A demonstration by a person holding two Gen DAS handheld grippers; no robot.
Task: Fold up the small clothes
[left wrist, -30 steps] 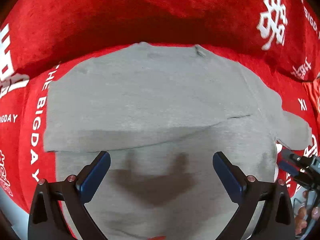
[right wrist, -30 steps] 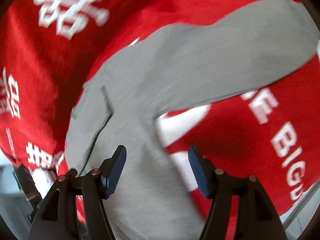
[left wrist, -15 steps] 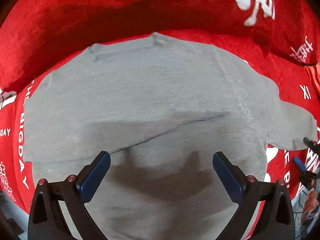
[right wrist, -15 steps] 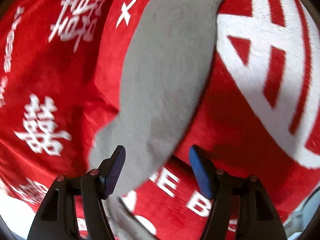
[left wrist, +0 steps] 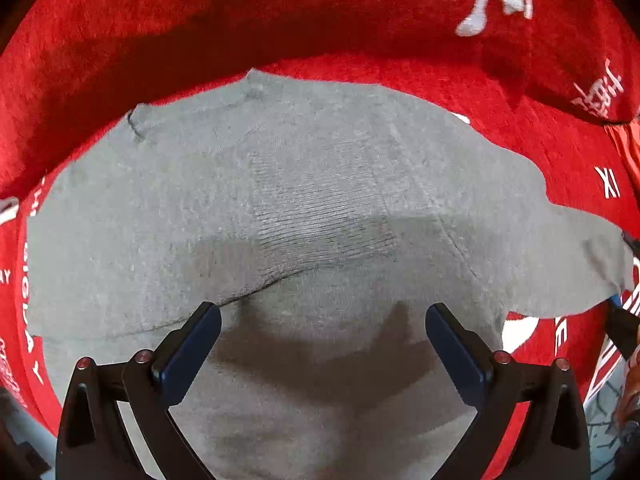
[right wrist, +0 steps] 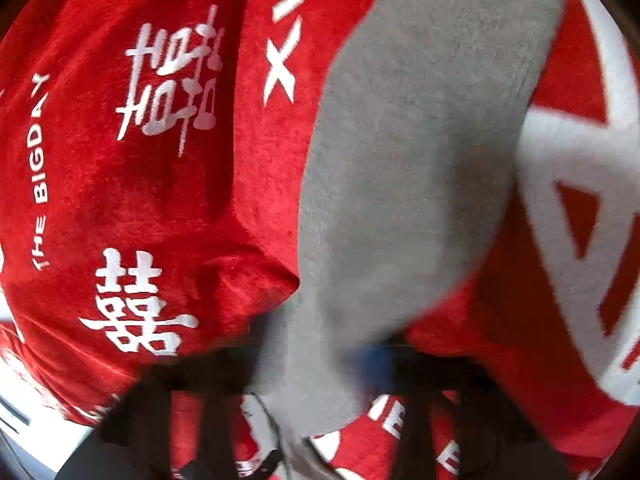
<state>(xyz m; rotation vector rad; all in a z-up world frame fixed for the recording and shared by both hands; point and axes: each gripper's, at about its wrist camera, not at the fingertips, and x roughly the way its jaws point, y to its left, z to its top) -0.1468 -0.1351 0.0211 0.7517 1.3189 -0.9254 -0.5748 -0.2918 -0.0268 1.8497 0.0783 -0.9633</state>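
A small grey top [left wrist: 320,184] lies spread on a red blanket [left wrist: 280,12] with white lettering; one side is folded over, leaving a creased edge across its middle. My left gripper [left wrist: 322,334] hangs open just above the body of the top, pointing straight down, with nothing between its fingers. The right sleeve [left wrist: 580,256] sticks out to the right, and its end meets my right gripper [left wrist: 619,314] at the picture's edge. In the right wrist view the sleeve [right wrist: 420,152] runs down between the blurred fingers of my right gripper [right wrist: 316,360], whose jaws are closing onto it.
The red blanket [right wrist: 140,200] rises in a thick shadowed fold behind the top. A pale surface [left wrist: 24,436] shows past the blanket's lower left edge. A hand [left wrist: 628,384] appears at the far right of the left wrist view.
My right gripper swung along the sleeve to its end, rolled, and its jaws went from wide apart to closed on the cloth. My left gripper drifted across the top, a little lower, still open.
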